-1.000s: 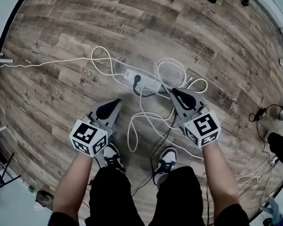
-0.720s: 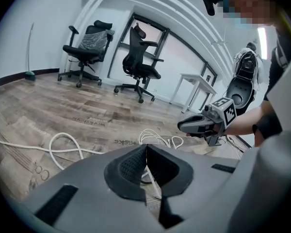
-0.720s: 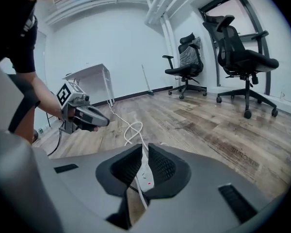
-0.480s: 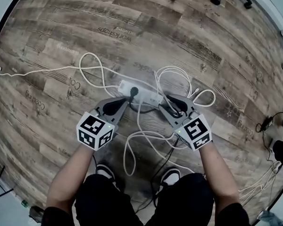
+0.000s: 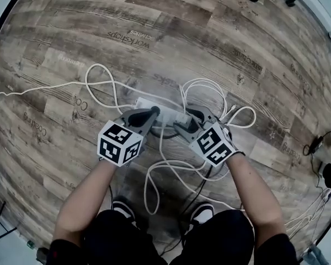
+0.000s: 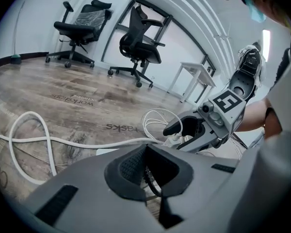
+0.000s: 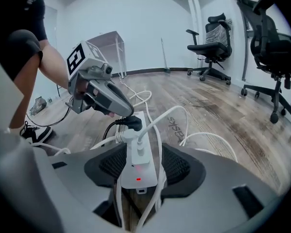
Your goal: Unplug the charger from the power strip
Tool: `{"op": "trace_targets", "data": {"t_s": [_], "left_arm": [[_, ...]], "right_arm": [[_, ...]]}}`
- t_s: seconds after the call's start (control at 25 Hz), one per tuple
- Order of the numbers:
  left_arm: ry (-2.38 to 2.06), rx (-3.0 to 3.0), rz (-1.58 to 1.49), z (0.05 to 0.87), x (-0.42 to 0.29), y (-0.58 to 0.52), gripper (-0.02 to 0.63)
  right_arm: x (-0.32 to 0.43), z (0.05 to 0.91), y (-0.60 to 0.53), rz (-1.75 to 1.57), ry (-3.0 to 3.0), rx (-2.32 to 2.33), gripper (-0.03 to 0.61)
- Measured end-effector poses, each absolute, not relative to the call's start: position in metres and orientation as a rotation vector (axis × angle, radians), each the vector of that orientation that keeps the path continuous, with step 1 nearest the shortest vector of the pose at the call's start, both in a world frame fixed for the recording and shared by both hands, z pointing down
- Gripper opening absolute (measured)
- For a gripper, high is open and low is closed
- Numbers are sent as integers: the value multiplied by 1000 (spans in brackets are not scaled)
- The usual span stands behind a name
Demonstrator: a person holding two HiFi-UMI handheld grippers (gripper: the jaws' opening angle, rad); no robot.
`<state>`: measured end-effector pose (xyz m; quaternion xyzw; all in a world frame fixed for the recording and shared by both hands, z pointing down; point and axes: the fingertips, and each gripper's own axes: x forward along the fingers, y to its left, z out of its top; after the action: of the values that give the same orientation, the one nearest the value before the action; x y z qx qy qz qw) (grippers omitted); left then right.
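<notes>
A white power strip [image 5: 145, 102] lies on the wood floor among loops of white cable. In the right gripper view its near end [image 7: 138, 171], with a red light, sits between the jaws. A white charger [image 7: 131, 136] and a black plug [image 7: 132, 122] are plugged in further along. My right gripper [image 5: 187, 121] [image 7: 144, 154] is open; its jaws have just been opening and now straddle the strip's end without pressing on it. My left gripper [image 5: 151, 112] [image 7: 123, 113] is shut, with its tip just over the black plug. In its own view the left gripper [image 6: 146, 152] shows only a black cable behind the jaws.
White cable coils [image 5: 201, 90] lie right of the strip, and a long white lead [image 5: 44, 84] runs left. The person's shoes [image 5: 118, 208] stand just behind the grippers. Two office chairs [image 6: 140, 38] and a white desk [image 6: 196, 76] stand further off.
Both grippers have come down and forward from above the shoes to the power strip. The right gripper's jaws have opened and now sit around the strip's end.
</notes>
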<state>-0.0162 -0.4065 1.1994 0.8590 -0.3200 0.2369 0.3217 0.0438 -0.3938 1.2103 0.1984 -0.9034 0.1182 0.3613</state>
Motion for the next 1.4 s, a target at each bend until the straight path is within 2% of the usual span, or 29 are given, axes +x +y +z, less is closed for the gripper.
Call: {"op": "trace_targets", "data": {"t_s": [0.2,0.28,0.48,0.8,1.16,1.28,1.4], "left_arm": [[-824,2230,642,1206,-12,-411,21],[-819,2213,637,1206,-10,-413,21],[-817,2211,645,1208,-10,-412,20],[-810,2159,659,1210,-10,-413,18],[-859,2172,668,1207,-10,-411,18],[-907,2226,644,1174,-13,-409,18],[-951,2327,606,1106,-18,-412,18]], "right_arm": [[40,1211,-395,289,-2319,466,220],[40,1212,-395,272,-2320,462,165],[39,1218,-390,202,-2305,414,110],[38,1215,-390,197,-2305,421,106],[28,1137,-415,203,-2430,506,106],[28,1095,-412,206,-2463,557,106],[34,1038,-411,237,-2514,658,106]]}}
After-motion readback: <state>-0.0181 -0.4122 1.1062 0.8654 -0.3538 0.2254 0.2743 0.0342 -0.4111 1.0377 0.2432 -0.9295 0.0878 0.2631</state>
